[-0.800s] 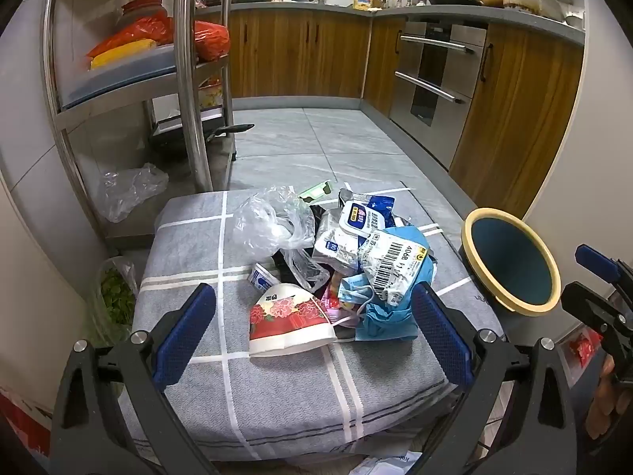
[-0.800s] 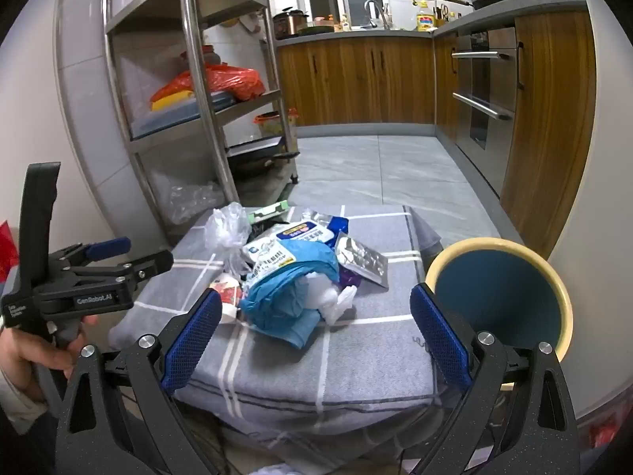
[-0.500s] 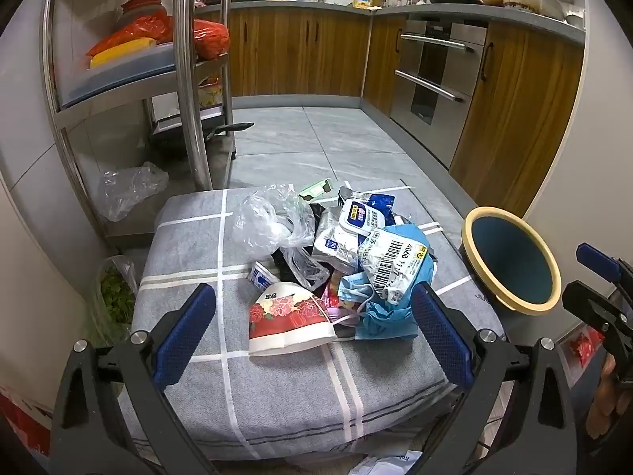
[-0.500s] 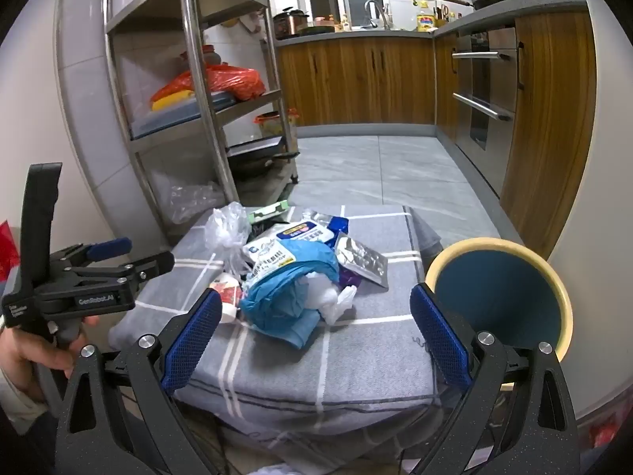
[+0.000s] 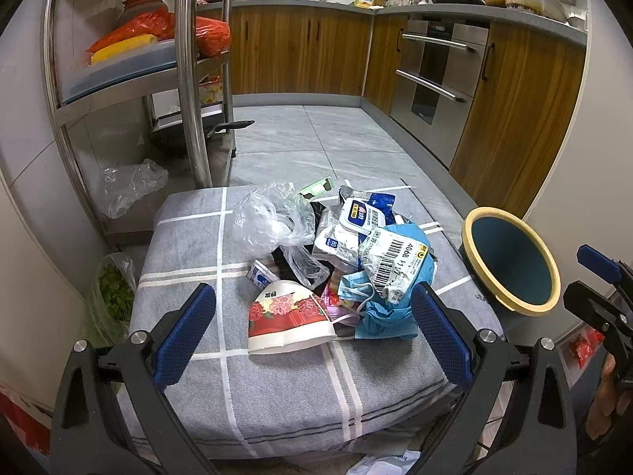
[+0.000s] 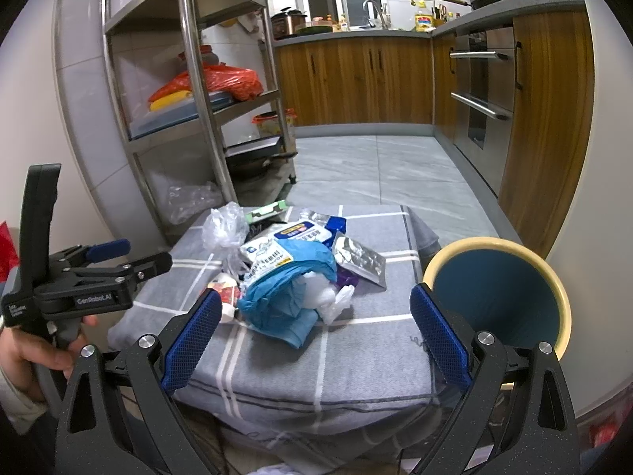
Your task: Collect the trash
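In front of me sits a grey cushion with white grid lines [image 5: 285, 380], and the whole heap of rubbish lies on its middle and far half. Just beside its right edge stands the round bin with a cream rim and dark blue inside [image 5: 510, 261], empty as far as I can see and open toward me. That is where everything has to go.

I judge I am at the very start: nothing is picked up yet. My left gripper [image 5: 312, 336] hangs over the near part of the cushion with its blue pads spread wide and nothing between them. My right gripper [image 6: 312, 336] is likewise wide apart and empty, with the bin just beyond its right pad.

In the heap, the crumpled blue plastic bag with a white barcode label [image 5: 395, 273] lies nearest the bin. A clear crinkled plastic bag [image 5: 269, 221] sits at the far left. The squashed paper cup with red flowers [image 5: 289, 320] lies nearest to me, touching the blue bag's edge. A white wet-wipes pack [image 5: 356, 225] and a small silver foil wrapper [image 6: 358, 255] lie farther back.

My next move, I think, is to go down onto one piece, probably the cup or the blue bag, and close on it alone without dragging its neighbours off the cushion.
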Available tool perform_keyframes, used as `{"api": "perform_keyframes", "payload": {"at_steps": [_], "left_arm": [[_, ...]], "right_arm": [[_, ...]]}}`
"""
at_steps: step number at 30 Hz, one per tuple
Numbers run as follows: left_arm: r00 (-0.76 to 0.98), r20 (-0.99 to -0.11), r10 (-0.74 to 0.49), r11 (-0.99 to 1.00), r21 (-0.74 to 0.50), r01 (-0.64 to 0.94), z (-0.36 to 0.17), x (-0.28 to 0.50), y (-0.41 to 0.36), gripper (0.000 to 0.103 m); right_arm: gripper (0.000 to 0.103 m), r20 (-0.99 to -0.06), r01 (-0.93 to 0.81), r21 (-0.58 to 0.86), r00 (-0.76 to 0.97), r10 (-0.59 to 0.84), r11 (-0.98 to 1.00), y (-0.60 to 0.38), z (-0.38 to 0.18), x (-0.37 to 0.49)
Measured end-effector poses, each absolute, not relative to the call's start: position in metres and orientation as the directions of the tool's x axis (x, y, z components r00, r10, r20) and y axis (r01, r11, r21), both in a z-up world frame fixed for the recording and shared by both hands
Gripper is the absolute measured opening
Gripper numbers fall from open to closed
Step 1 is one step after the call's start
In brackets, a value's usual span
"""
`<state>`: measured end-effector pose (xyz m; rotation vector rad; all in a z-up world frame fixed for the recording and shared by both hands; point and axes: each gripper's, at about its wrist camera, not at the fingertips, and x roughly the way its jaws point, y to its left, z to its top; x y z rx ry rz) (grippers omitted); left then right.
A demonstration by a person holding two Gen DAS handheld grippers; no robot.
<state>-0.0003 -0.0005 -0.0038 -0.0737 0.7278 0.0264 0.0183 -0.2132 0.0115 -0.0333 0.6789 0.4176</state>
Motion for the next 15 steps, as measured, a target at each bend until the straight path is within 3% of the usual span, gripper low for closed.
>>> {"api": "perform_keyframes", "payload": {"at_steps": [15], "left_arm": [[0.743,-0.669,-0.002,0.997,-0.062,-0.053,-0.0071,0.0000,0.0008,0.097]], "right_arm": [[0.096,-0.616,-0.385,0.106,0.698,0.364,0.917,-0.2136,0.0113,0.0180]]}}
